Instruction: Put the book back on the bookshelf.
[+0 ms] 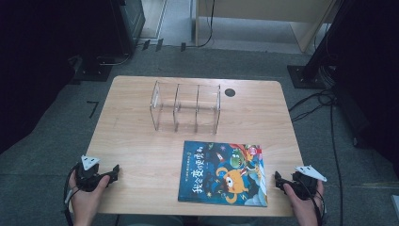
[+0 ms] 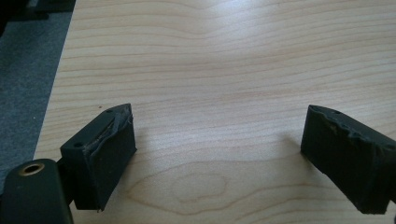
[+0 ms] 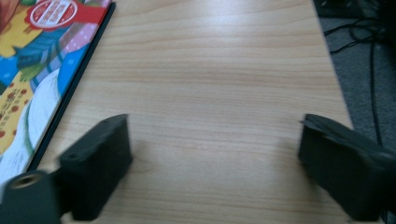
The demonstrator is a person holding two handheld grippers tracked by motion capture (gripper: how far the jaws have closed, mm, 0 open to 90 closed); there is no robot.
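Observation:
A colourful picture book point(image 1: 223, 173) lies flat on the wooden table point(image 1: 136, 146), front centre-right, cover up. Behind it stands a clear acrylic rack point(image 1: 186, 107) with three slots, all without contents. My left gripper point(image 1: 114, 173) rests at the table's front left corner, open, with only bare wood between its jaws point(image 2: 217, 154). My right gripper point(image 1: 278, 181) sits at the front right edge, just right of the book, open as well. In the right gripper view the book's edge point(image 3: 42, 79) lies left of the jaws, apart from them, with bare wood in the gap point(image 3: 215, 163).
A small black round hole point(image 1: 229, 92) marks the table's far right area. Grey carpet surrounds the table, with cables point(image 1: 320, 101) on the floor at the right and dark stands and furniture at the back.

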